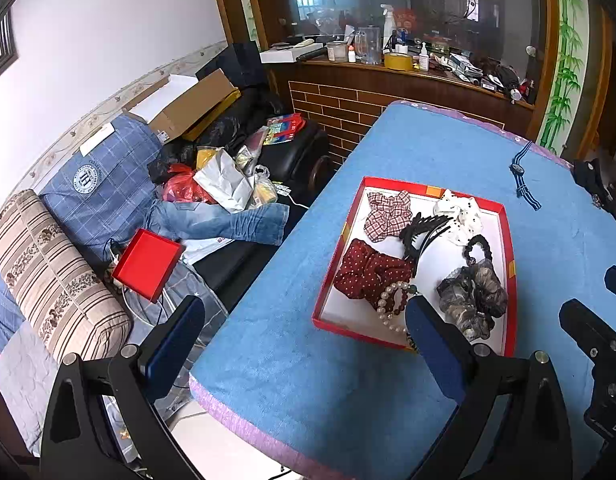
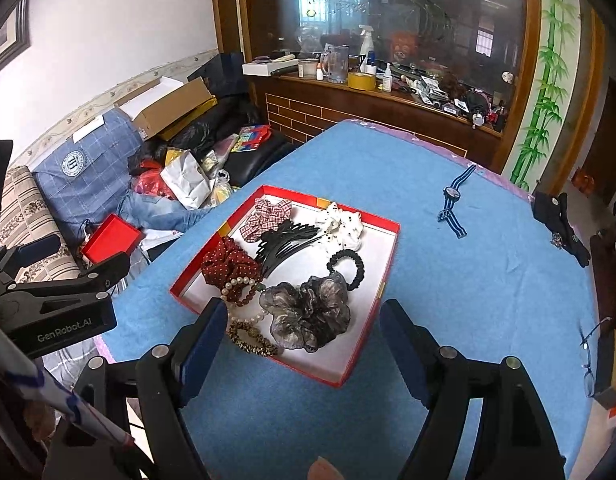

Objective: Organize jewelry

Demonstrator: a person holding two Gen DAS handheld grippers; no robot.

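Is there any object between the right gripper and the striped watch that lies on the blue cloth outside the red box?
Nothing visible stands between them. The right gripper is open and empty, over the near part of the red box. The striped watch lies farther away to the right, with only bare blue cloth around it.

The tray (image 2: 382, 258) sits on the table (image 2: 488, 280) just ahead of the right fingers (image 2: 404, 344), scrunchies (image 2: 308, 312) inside. The watch (image 2: 452, 194) lies beyond, to their right.

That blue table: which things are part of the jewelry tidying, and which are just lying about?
Part of the job:
red tray of scrunchies
pearl bracelet
striped watch

Lying about:
glasses
small red box
clutter on sofa
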